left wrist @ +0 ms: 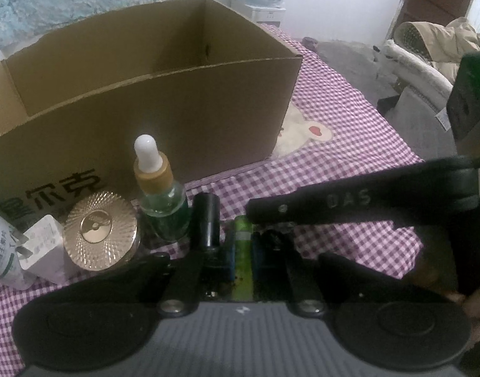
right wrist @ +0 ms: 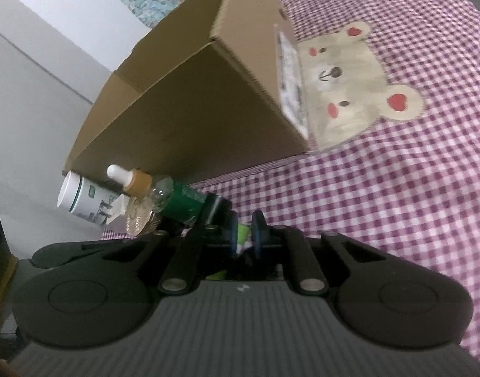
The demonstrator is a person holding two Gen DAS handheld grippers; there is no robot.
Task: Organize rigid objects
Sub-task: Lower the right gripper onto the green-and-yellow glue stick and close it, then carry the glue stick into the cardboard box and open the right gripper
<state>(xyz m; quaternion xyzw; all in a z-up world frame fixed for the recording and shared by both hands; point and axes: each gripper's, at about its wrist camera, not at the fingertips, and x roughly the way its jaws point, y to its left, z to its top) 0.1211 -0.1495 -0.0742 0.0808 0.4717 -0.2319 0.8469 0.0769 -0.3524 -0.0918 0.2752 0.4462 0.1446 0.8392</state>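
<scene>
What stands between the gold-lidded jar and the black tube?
A dropper bottle with a white bulb stands upright between the gold-lidded jar and the black tube; the left wrist view shows this.

Both views dim, soft indoor light with a purplish cast. Strong fisheye bending and dark vignette at corners. Glare on the gold ribbed lid (left wrist: pixel 101 230) and the dropper bottle (left wrist: pixel 158 185). Right wrist view motion-blurred, worst on the cardboard box (right wrist: pixel 189 100). Near gripper bodies dark, underexposed.
</scene>
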